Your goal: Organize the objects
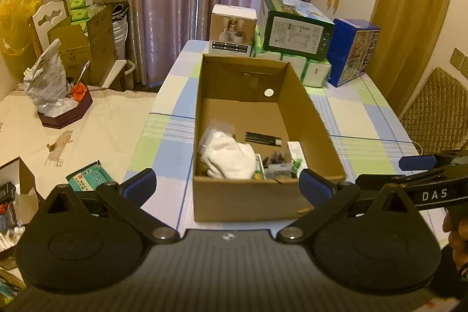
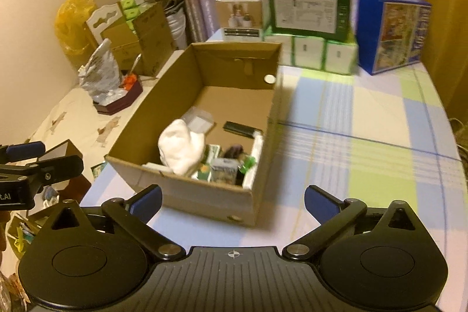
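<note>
Left wrist view: cardboard box sits open on your checkered table; white cloth and black stick inside. Your left gripper hovers before it, jaws apart, empty. Right gripper likewise spread, empty.

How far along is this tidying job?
It looks mostly done: the cardboard box on the checked tablecloth already holds a white cloth bundle, a black stick-shaped item and small packets. Nothing is in hand: the left gripper and right gripper are open and empty. A teal box beside the table may remain.
</note>
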